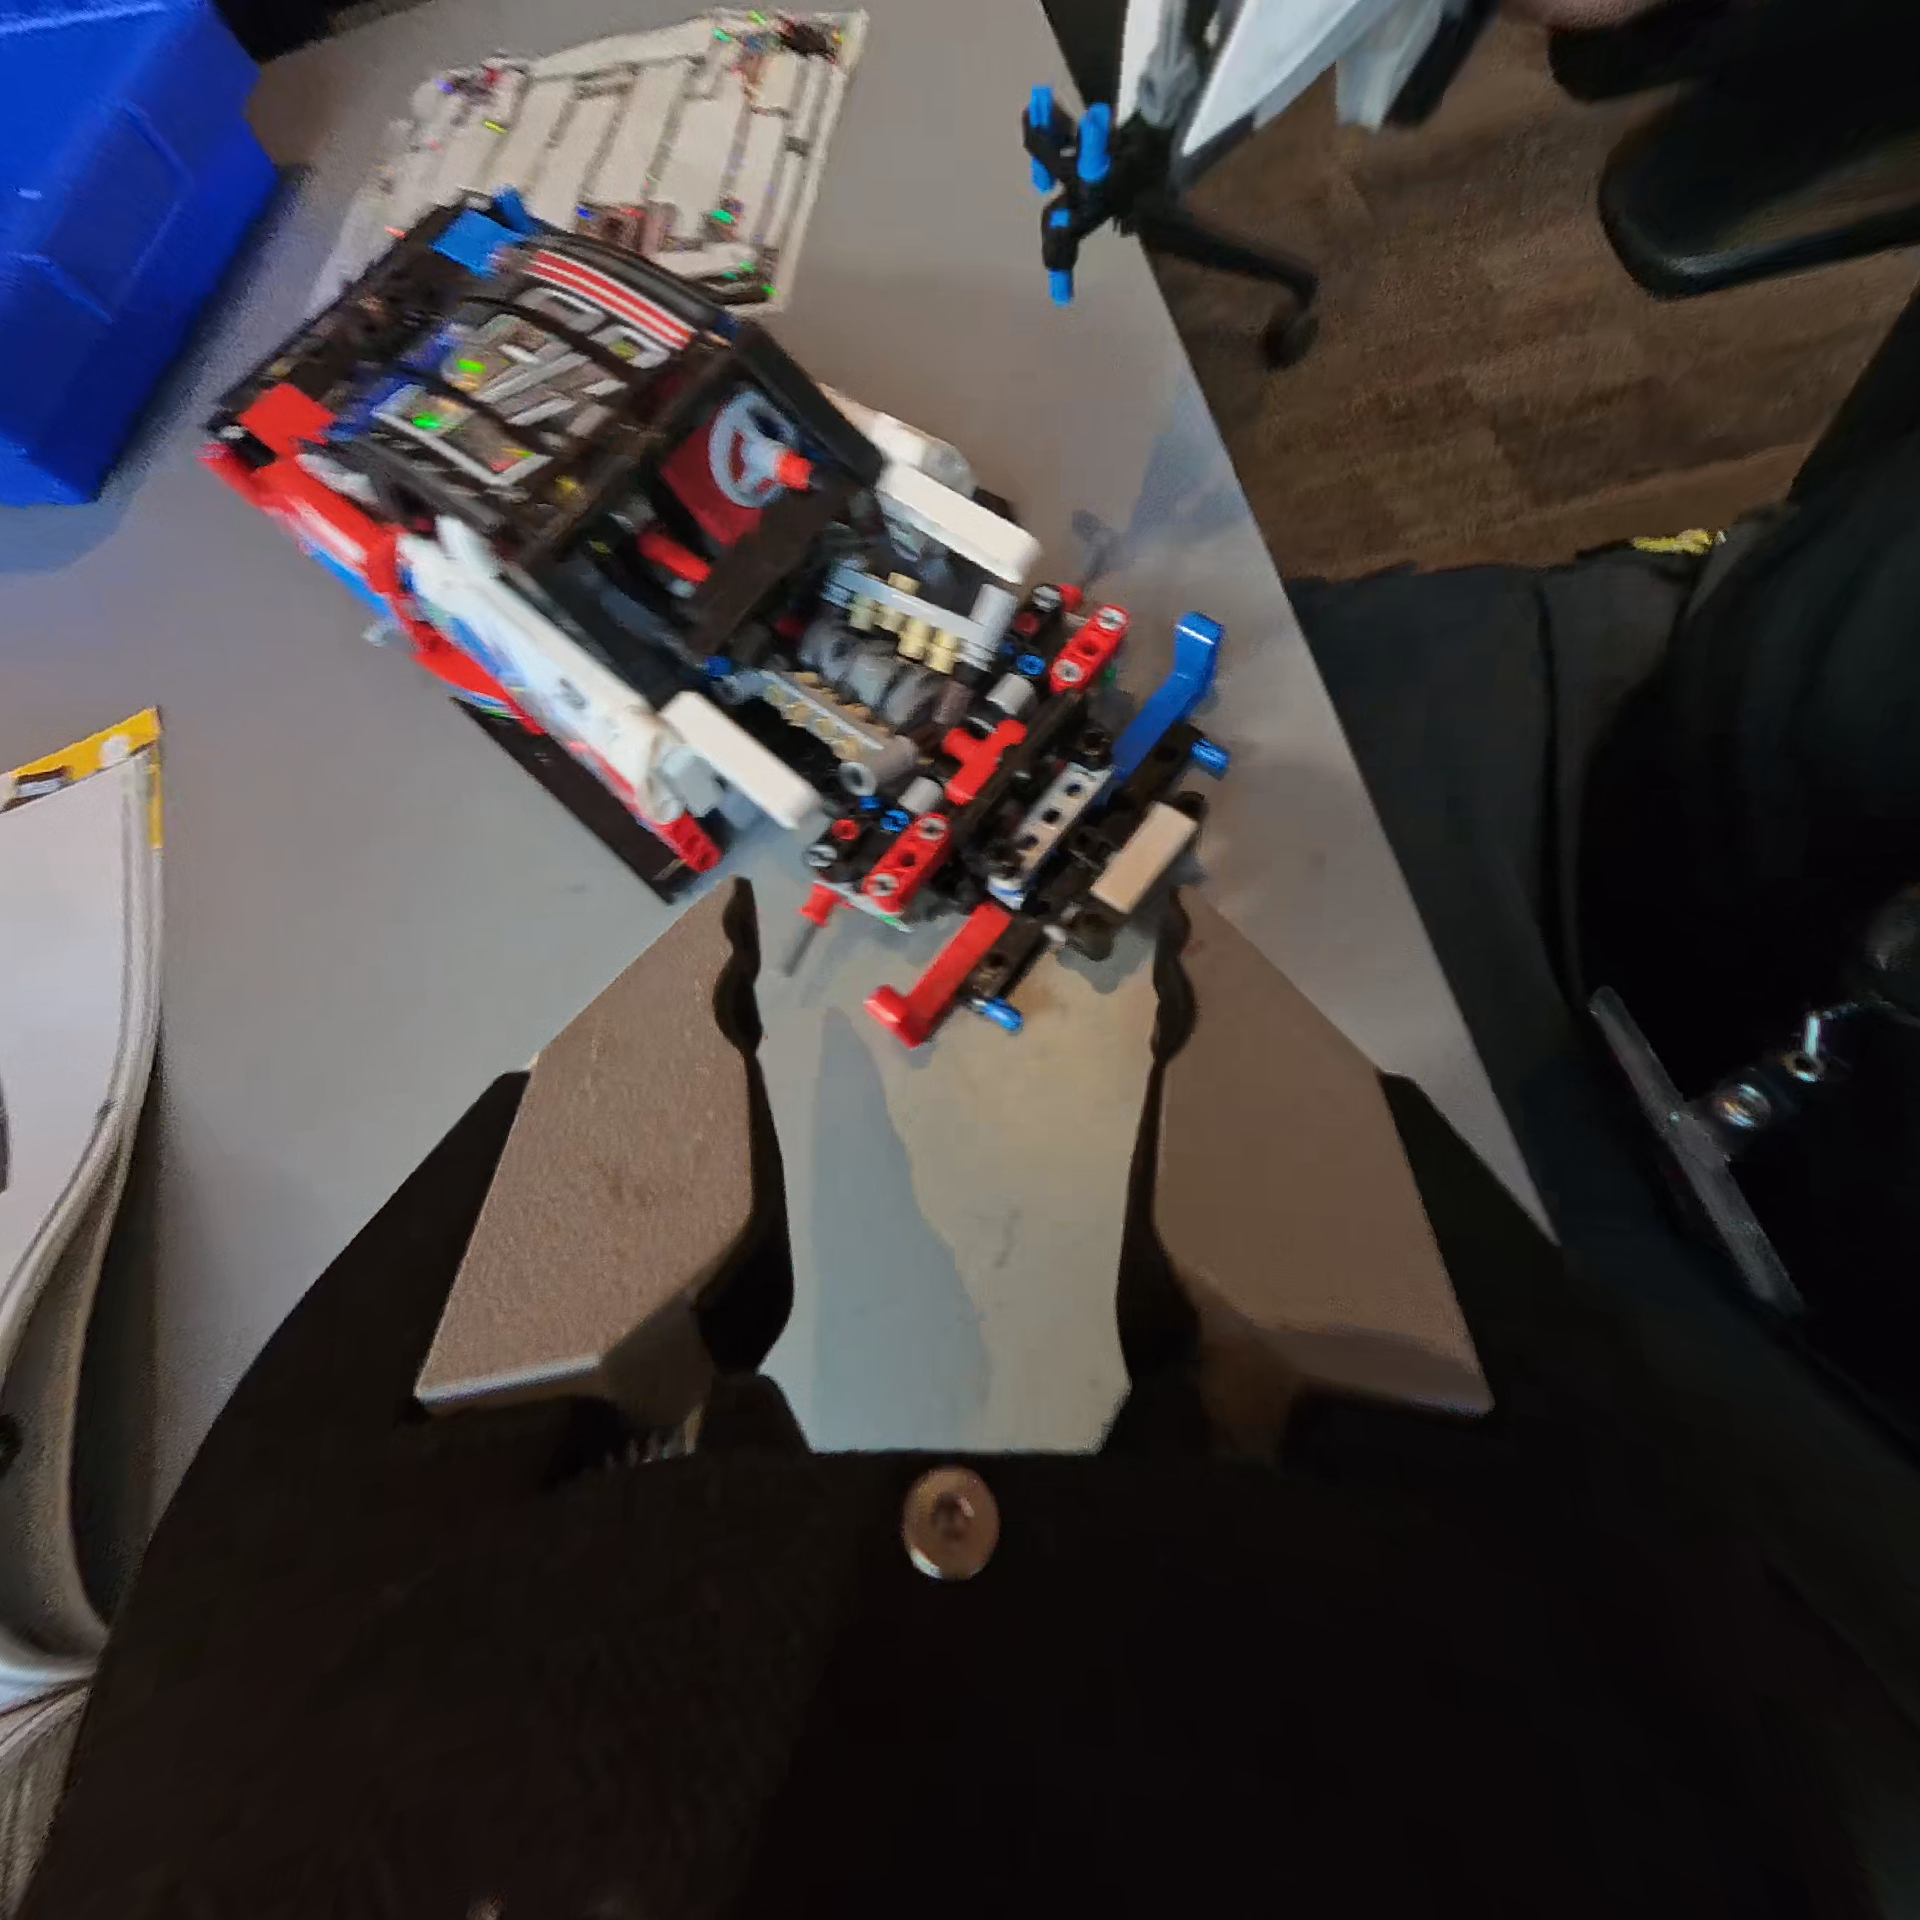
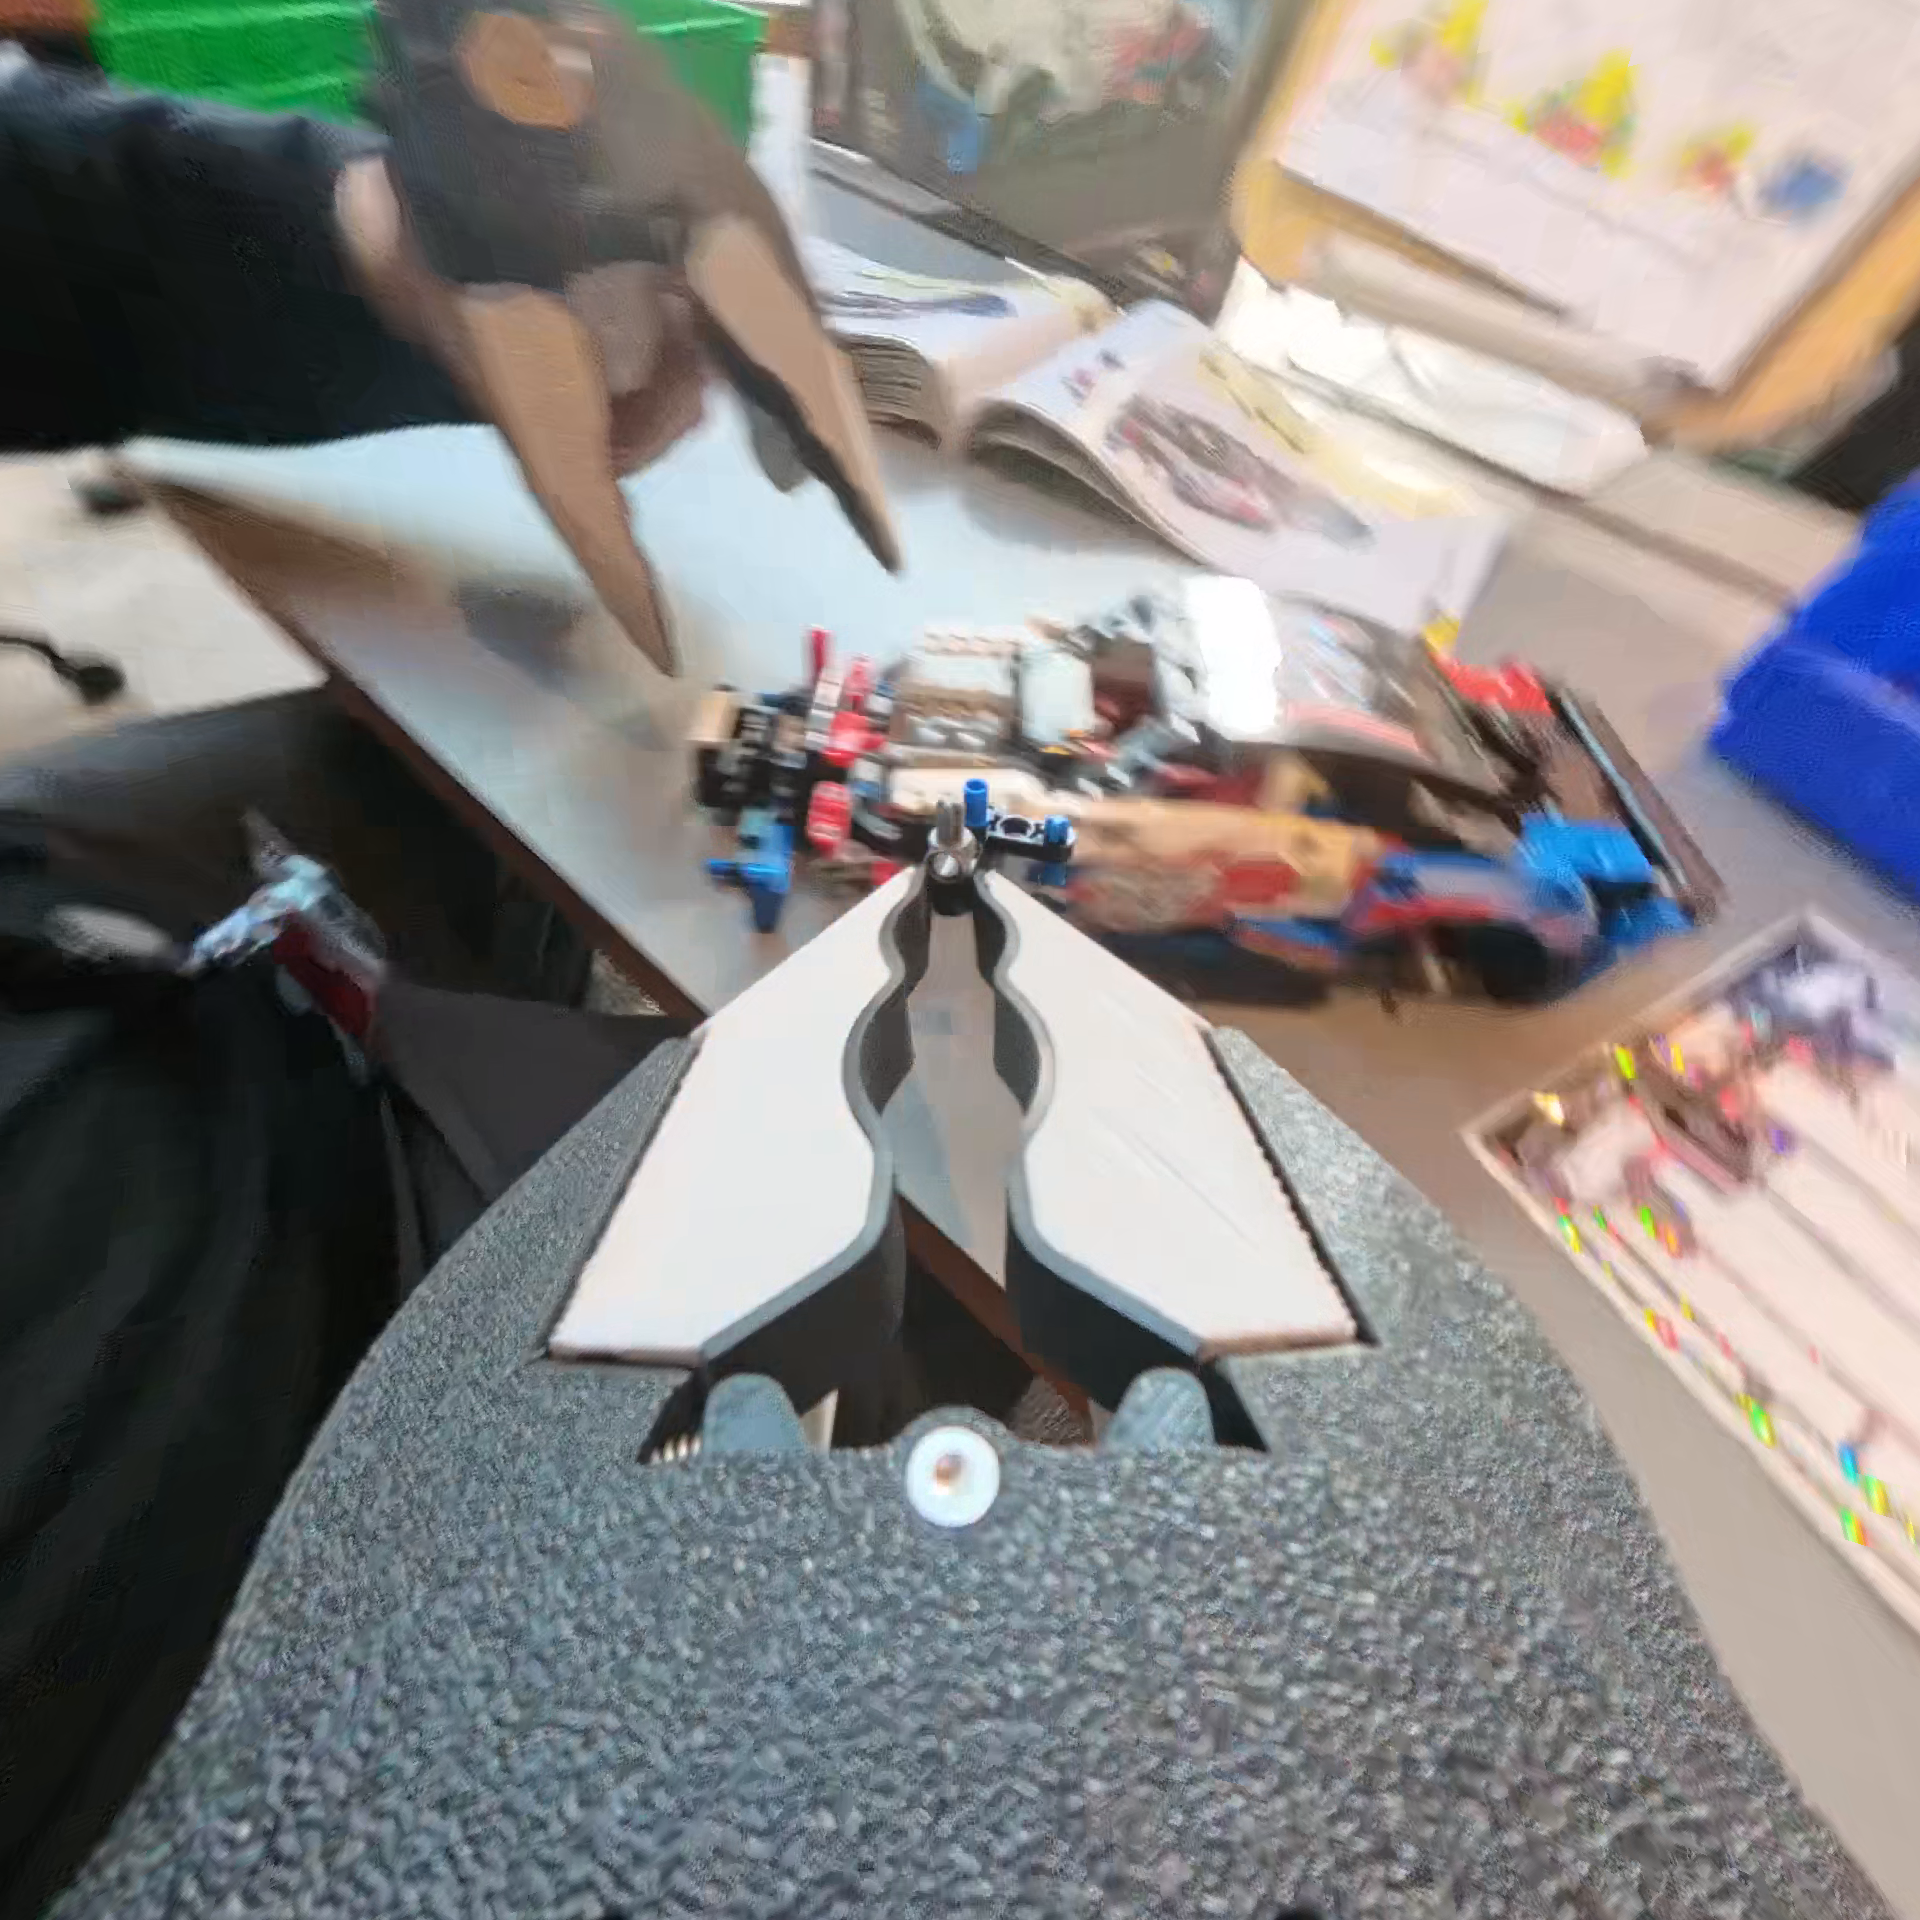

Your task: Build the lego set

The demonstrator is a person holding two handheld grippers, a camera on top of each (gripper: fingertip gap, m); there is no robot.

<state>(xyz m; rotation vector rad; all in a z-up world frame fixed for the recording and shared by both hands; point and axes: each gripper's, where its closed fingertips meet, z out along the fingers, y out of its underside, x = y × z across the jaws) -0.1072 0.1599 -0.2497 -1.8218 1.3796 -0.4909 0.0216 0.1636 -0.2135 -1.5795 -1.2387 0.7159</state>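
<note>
So the half-built red, white, blue and black lego car [image 1: 582, 540] sits on the grey bench [image 1: 312, 987], near the bench's edge, with its open front frame of red and blue beams pointing at the left gripper [image 1: 956, 935]. That gripper's jaws are spread wide with nothing in them, hovering just short of the car's front end. The right gripper [image 2: 948, 883] has its jaws pinched almost closed on a small black lego piece with blue pins [image 2: 997, 826], held up in the air beside the car. A blue plastic bin [image 1: 104, 260] sits beyond the car, an open instruction booklet [image 2: 1195, 447] lies behind it, and a sticker sheet [image 1: 644, 145] is flat on the bench. Both views are quite blurry.
</note>
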